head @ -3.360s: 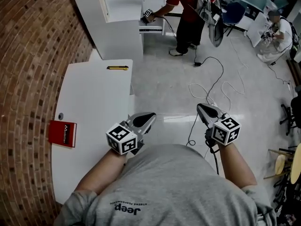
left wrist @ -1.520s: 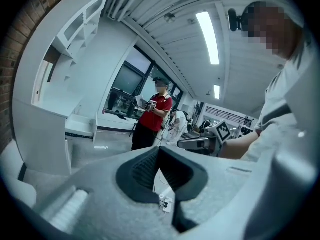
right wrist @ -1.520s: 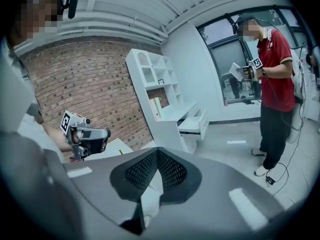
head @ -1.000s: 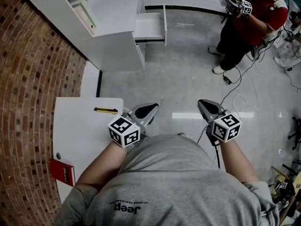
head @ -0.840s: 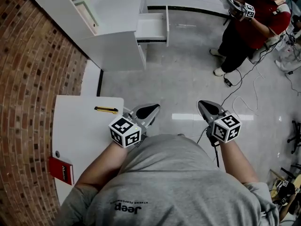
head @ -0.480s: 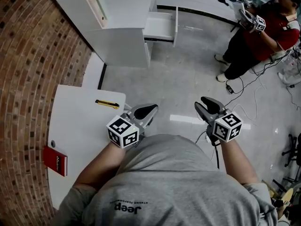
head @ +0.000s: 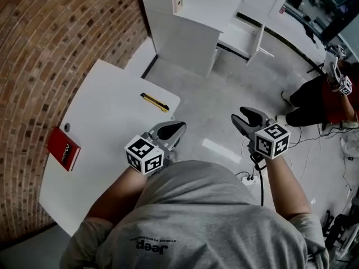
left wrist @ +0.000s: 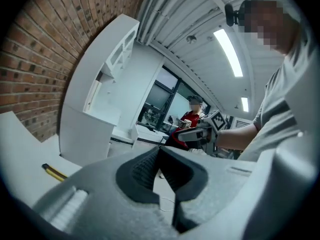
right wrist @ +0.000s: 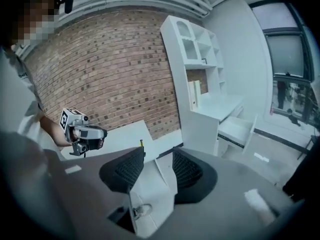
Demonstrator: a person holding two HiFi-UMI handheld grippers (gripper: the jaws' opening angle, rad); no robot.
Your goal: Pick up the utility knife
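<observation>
**Head view: approach stage, before any contact.**

The knife (head: pixel 155 102), yellow and black, lies flat on the white table (head: pixel 101 167) near its far corner. It is untouched, so no part of the pick-up is done.

The left gripper (head: pixel 180 128) hangs just off the table's edge, with the knife at its 11 o'clock, near but apart. Its jaws are pressed together with nothing between them.

The right gripper (head: pixel 238 115) is over the floor (head: pixel 224 94), at 3 o'clock from the left one and well apart from the knife. Its jaws are opening, and nothing stands between them.

What is left, by judgement: bring 1 gripper to the knife, straddle its slim body, pinch and lift. The right gripper, now spreading, looks the likelier to take it, though it would have to cross toward 10 o'clock.

**Surroundings, left to right.**

- A brick wall (head: pixel 56 49) runs along the table's 9 o'clock side.
- A red book (head: pixel 63 148) lies on the table by that wall, well apart from the knife.
- A white cabinet (head: pixel 185 43) stands at 12 o'clock, with a drawer (head: pixel 244 38) pulled out.
- At 2 o'clock a 2nd person (head: pixel 325 97) in red holds another gripper.
</observation>
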